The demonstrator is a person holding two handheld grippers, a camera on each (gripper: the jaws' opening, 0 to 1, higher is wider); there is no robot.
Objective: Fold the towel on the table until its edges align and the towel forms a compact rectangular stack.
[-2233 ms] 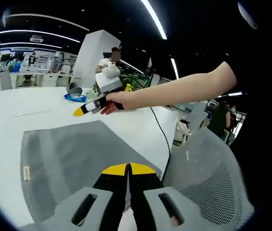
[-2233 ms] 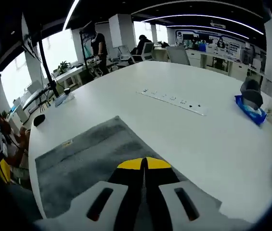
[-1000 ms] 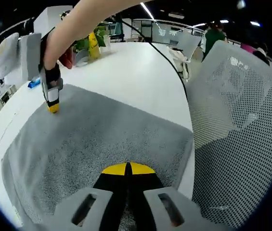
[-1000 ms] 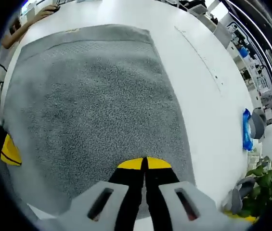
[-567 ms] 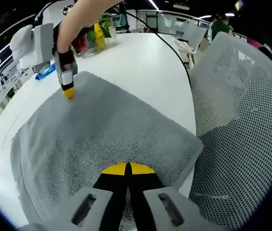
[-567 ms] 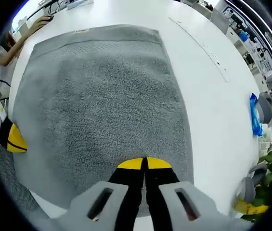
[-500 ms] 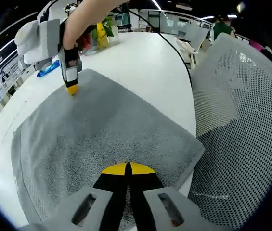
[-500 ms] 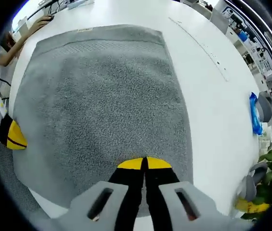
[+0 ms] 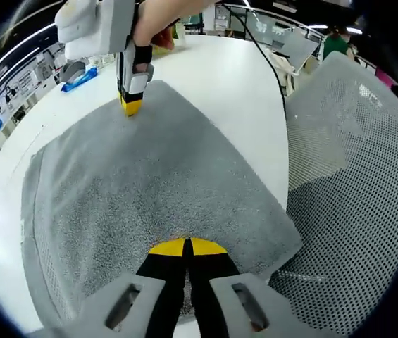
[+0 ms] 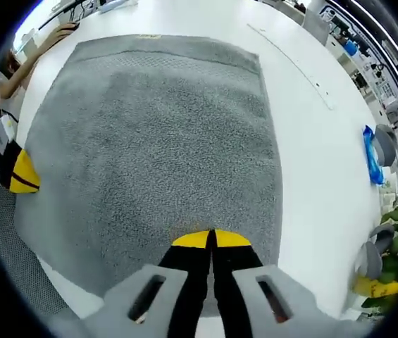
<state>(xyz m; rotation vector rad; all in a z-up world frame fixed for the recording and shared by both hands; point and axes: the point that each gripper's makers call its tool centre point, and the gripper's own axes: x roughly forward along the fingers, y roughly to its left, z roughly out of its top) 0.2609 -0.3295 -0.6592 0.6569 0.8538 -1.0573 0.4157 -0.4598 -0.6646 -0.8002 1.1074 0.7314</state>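
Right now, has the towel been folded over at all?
No, the towel lies spread flat in a single layer on the table.

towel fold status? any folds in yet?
Done: none. The grey towel lies flat in a single layer on the white table.
In hand: the left gripper and right gripper hover shut over two of its corners, gripping nothing.
Left: grasping the corners, every fold, and aligning the edges.

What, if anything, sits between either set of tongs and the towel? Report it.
Nothing visible does. The grey towel lies flat and bare on the white table. The left tongs and the right tongs are both closed, right over its near edge. The blue packet lies off to the side.
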